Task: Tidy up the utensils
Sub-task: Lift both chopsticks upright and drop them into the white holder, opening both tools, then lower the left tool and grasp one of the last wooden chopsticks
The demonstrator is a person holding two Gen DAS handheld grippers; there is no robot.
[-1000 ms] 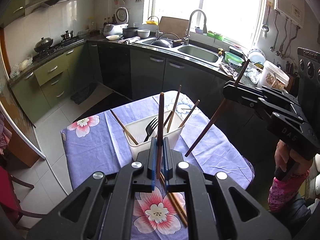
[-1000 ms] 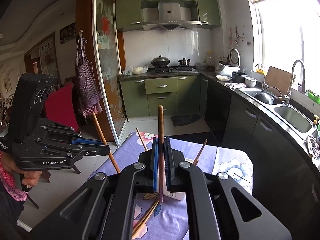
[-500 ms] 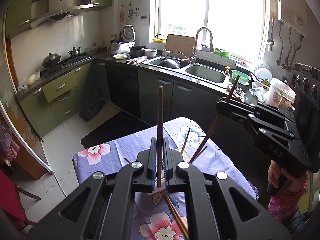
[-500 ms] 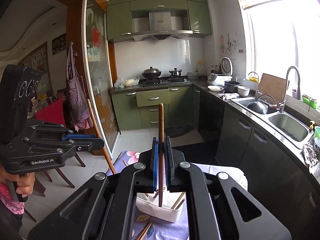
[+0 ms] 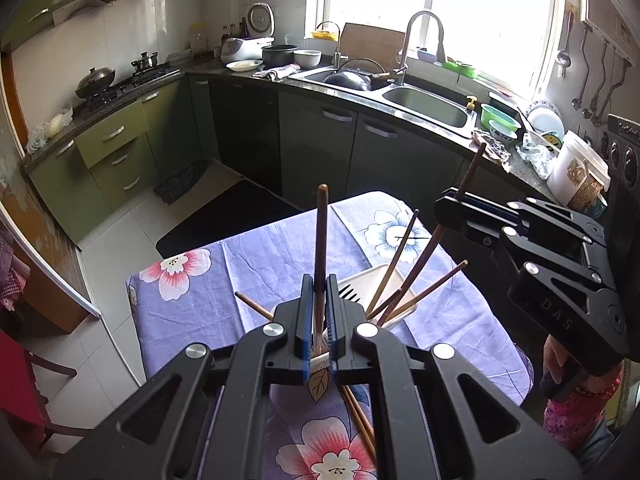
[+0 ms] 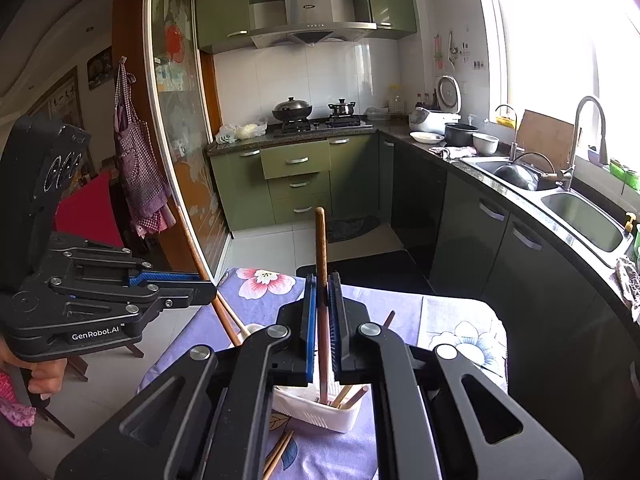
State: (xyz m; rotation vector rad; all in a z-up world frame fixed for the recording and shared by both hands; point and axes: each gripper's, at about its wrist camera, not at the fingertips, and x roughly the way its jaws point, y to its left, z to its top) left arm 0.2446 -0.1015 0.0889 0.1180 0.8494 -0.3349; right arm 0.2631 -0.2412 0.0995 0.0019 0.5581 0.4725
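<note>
My left gripper (image 5: 319, 316) is shut on a dark brown chopstick (image 5: 321, 240), held upright over the white utensil basket (image 5: 370, 280). My right gripper (image 6: 323, 320) is shut on another brown chopstick (image 6: 321, 256), whose lower end reaches into the basket (image 6: 320, 408). The basket holds several chopsticks (image 5: 396, 264) and a black fork (image 5: 349, 291). The right gripper also shows in the left wrist view (image 5: 452, 204), the left one in the right wrist view (image 6: 200, 292). Two loose chopsticks (image 5: 360, 420) lie on the tablecloth near me.
The basket stands on a small table with a purple flowered cloth (image 5: 192, 292). Beyond it are dark kitchen cabinets (image 5: 312, 140), a sink (image 5: 428, 100) and a stove (image 6: 316, 124). A red chair (image 6: 88, 208) stands by the table's left side.
Both grippers have come down and tilted toward the basket after rising. The right chopstick's lower end now sits in the basket. Both stay shut on their chopsticks.
</note>
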